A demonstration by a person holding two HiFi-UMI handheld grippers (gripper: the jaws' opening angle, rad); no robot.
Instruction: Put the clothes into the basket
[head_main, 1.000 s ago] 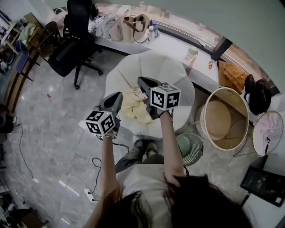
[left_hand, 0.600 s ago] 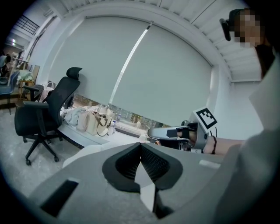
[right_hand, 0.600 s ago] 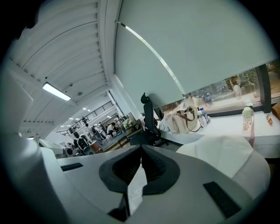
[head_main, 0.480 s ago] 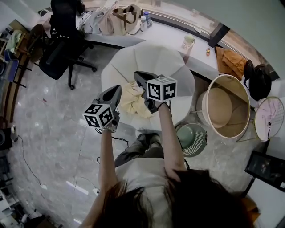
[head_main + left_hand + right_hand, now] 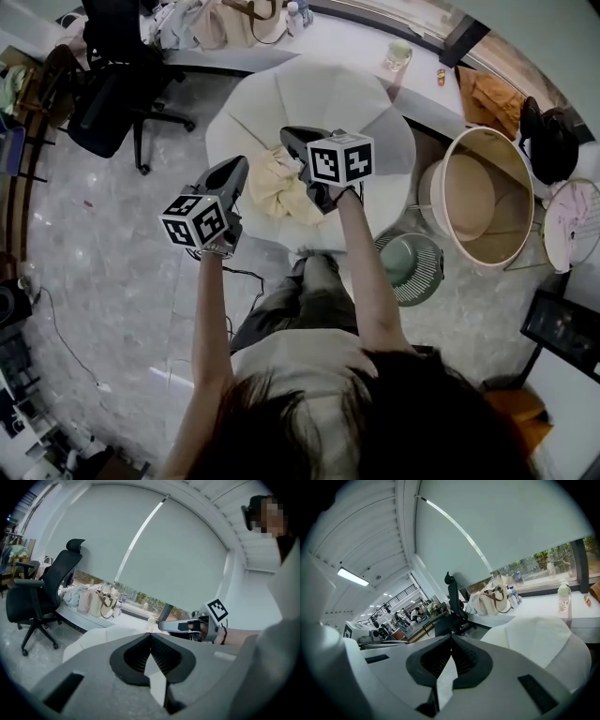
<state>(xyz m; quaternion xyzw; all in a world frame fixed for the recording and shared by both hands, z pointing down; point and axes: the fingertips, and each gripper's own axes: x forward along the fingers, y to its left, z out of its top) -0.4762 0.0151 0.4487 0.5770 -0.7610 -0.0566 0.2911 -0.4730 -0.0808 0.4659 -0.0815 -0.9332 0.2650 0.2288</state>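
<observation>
left gripper [image 5: 238, 168]: jaws shut, empty, at the bench [image 5: 319, 94] edge;
right gripper [image 5: 288, 134]: jaws shut, empty, over the yellow garment [image 5: 277, 186];
garment: crumpled on the bench; basket [image 5: 469, 202] well apart;
risk: shut jaws would shove the garment, not catch it

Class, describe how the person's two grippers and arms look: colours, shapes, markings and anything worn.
Both the left gripper and right gripper have grey, tapered shells with black ribbed pads inside. Each carries a white cube printed with black square markers. The arms are bare below a pale top; a dark band circles the right wrist.
</observation>
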